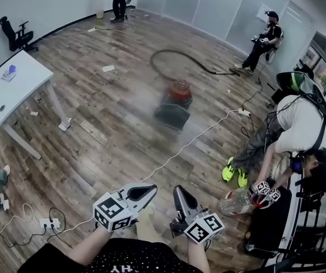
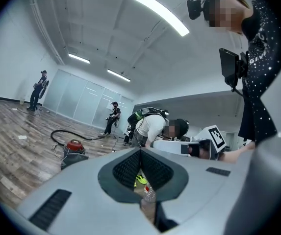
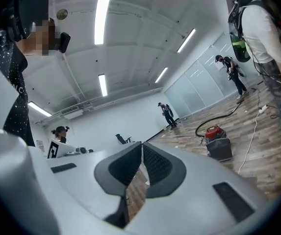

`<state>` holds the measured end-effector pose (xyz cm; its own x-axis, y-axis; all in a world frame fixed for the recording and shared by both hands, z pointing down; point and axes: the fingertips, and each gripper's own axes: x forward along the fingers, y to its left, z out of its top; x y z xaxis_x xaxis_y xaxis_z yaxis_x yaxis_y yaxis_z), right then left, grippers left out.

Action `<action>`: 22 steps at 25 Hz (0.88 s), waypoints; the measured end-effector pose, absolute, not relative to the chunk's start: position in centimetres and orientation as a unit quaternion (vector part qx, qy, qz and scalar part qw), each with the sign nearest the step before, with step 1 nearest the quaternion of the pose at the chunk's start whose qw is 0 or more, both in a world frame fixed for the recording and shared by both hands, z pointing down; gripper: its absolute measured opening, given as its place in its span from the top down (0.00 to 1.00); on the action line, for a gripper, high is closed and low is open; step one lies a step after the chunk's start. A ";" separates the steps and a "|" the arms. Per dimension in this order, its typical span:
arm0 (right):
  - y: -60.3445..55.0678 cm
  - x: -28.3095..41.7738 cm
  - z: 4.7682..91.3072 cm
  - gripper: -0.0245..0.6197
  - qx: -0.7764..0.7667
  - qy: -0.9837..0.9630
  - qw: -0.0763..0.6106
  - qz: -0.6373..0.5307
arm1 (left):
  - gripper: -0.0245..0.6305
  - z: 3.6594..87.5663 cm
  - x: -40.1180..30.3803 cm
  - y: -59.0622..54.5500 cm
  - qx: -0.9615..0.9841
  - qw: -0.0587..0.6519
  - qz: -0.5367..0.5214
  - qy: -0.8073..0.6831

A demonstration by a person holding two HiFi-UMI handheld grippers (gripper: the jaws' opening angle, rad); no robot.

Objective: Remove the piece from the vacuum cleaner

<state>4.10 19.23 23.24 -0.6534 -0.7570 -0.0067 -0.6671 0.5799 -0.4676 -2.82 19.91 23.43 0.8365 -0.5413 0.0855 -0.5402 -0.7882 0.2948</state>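
Note:
The vacuum cleaner (image 1: 175, 103), red on top with a dark grey body, stands on the wooden floor in the middle of the room; its black hose (image 1: 177, 58) curls away behind it. It also shows small in the left gripper view (image 2: 73, 151) and the right gripper view (image 3: 217, 143). My left gripper (image 1: 149, 191) and right gripper (image 1: 178, 192) are held close to my body at the bottom of the head view, well short of the vacuum cleaner. Both are shut with nothing between the jaws.
A white cable (image 1: 191, 141) runs across the floor from a power strip (image 1: 49, 223) toward the right. A white table (image 1: 9, 90) stands at left, a black chair (image 1: 16, 34) behind it. A person (image 1: 291, 129) bends over at right; others stand at the back.

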 end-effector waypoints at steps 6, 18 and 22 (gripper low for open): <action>10.0 7.1 22.3 0.95 -0.389 0.892 0.100 -0.209 | 0.95 21.8 -0.3 10.7 0.941 0.143 -0.029 -0.306; 1.0 11.4 23.6 0.95 -0.400 0.886 0.103 -0.211 | 0.95 22.6 1.6 1.5 0.937 0.137 -0.031 -0.321; -0.4 11.5 24.6 0.95 -0.405 0.881 0.102 -0.221 | 0.95 23.3 1.6 -0.4 0.937 0.139 -0.027 -0.318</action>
<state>11.46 -0.43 24.58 -0.6513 -0.7588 -0.0013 -0.6683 0.5744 -0.4727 1.62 -0.35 23.27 0.7962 -0.6038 0.0375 -0.5886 -0.7588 0.2788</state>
